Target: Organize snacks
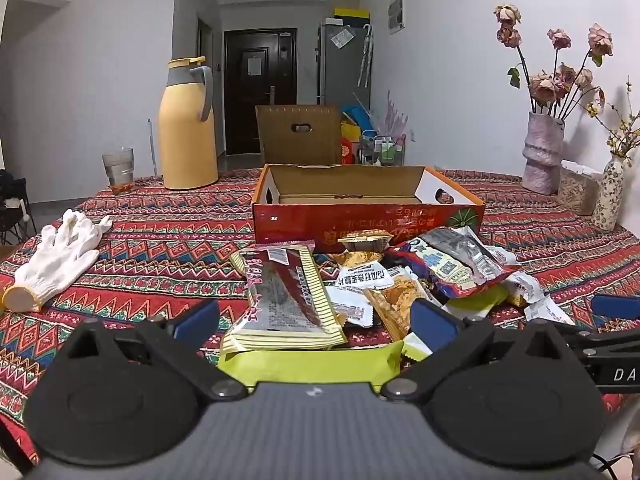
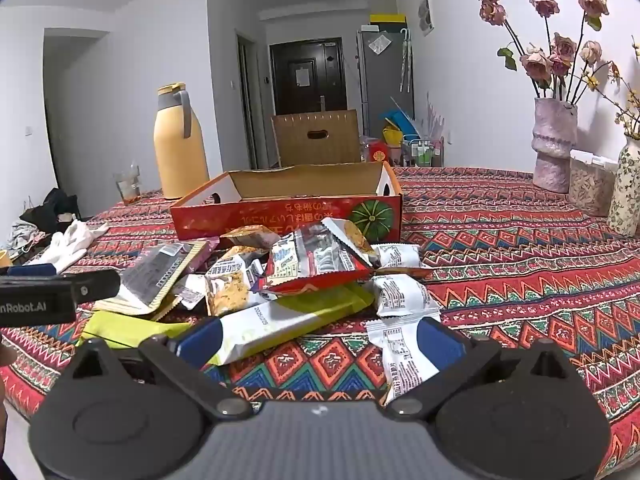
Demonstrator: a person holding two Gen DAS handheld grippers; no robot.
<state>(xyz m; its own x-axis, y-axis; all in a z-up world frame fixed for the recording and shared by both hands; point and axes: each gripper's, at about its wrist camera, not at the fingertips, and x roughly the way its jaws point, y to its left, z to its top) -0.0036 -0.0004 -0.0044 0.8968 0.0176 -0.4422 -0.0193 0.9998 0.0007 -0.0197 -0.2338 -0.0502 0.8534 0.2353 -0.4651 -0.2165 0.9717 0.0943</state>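
- Left gripper (image 1: 316, 322): my jaws are spread wide, nothing clamped. The striped dark snack bag (image 1: 282, 296) and the lime-green packet (image 1: 312, 362) lie between the fingers, pads clear of both.
- Right gripper (image 2: 320, 344): also spread wide, empty. Its left finger sits over the end of the white-and-green packet (image 2: 280, 326); its right finger overlaps a small white sachet (image 2: 400, 356). Can't tell if either pad touches.
- Snack pile (image 1: 400, 276): loose heap on the patterned tablecloth (image 1: 160, 248), near the table's front edge, just in front of the red cardboard box (image 1: 360, 220). The red-and-silver cracker bag (image 2: 320, 264) sits on top of the heap, with more white sachets to its right.
- Box: open top, looks bare inside as far as I can see; a second brown carton (image 1: 298, 134) stands behind it.
- Left side of table: white work gloves (image 1: 60, 256) well apart from the pile; yellow thermos jug (image 1: 186, 128) and a glass (image 1: 118, 168) toward the far left corner.
- Right edge: pink vase with dried roses (image 1: 544, 156), small floral vase (image 1: 610, 196), and a clear container (image 1: 580, 192) between them.
- Left gripper's finger shows at the left edge of the right wrist view, alongside the pile.
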